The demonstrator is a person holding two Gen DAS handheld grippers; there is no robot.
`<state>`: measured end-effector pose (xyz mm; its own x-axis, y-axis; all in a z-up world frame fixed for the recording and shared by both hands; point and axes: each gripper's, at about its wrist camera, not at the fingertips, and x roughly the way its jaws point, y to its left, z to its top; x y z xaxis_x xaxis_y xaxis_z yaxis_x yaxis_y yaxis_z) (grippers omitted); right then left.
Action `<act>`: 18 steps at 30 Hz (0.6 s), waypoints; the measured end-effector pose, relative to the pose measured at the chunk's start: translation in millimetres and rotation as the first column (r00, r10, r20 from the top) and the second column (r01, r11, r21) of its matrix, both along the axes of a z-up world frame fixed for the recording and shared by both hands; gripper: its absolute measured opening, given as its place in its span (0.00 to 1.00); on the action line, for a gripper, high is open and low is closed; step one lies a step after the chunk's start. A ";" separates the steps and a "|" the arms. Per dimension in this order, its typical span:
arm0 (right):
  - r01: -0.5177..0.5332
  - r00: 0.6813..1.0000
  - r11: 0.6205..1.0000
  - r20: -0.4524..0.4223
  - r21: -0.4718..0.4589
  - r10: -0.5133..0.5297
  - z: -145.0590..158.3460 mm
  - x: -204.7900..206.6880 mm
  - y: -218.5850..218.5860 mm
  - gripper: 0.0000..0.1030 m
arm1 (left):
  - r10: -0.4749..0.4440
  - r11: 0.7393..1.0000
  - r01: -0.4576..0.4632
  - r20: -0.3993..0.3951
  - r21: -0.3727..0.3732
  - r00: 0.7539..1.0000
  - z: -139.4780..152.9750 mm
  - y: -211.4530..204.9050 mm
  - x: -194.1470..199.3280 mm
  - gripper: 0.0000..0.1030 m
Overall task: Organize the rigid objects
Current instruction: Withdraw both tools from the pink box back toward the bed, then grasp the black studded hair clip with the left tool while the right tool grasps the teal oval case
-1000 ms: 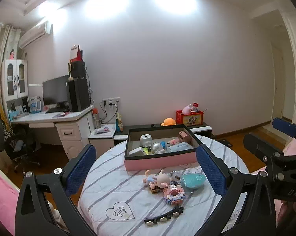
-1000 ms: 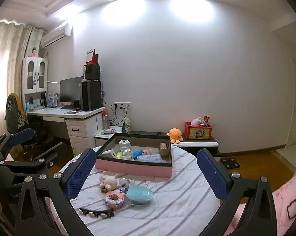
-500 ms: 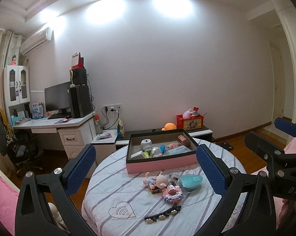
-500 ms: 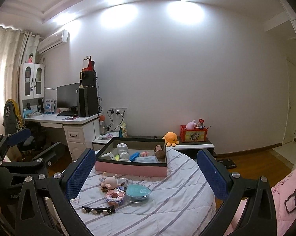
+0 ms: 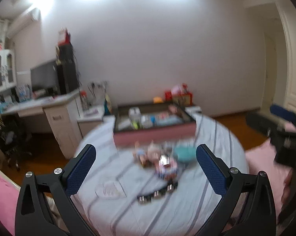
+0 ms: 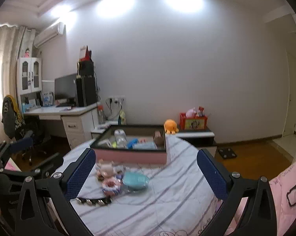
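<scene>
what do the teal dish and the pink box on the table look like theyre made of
Teal dish: probably glossy plastic, with a smooth even sheen, though blurred. Pink box: likely matte cardboard or board, with flat sides, crisp corners and a dark rim; the material is uncertain.

The wall is plain and pale, with bright light spots near the top. A white desk stands on the left. The floor is brown wood.

left wrist: faces table | right wrist: same table, from right
</scene>
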<state>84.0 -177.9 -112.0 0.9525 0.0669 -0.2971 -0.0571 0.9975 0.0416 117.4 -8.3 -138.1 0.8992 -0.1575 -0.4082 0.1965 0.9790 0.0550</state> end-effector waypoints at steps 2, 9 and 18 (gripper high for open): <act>0.000 0.999 1.000 -0.044 0.006 0.000 -13.4 7.4 -3.5 1.00 | -0.008 1.000 0.011 -0.083 0.030 0.997 -26.0 1.6 10.0 1.00; 0.001 0.979 1.000 -0.206 0.024 0.004 -62.2 36.1 -12.0 1.00 | -0.027 0.996 0.051 -0.278 0.078 0.960 -94.2 0.4 43.5 1.00; 0.006 0.950 0.999 -0.312 0.035 0.005 -93.9 60.2 -18.1 1.00 | -0.060 0.988 0.105 -0.336 0.116 0.940 -125.3 -10.3 76.4 0.96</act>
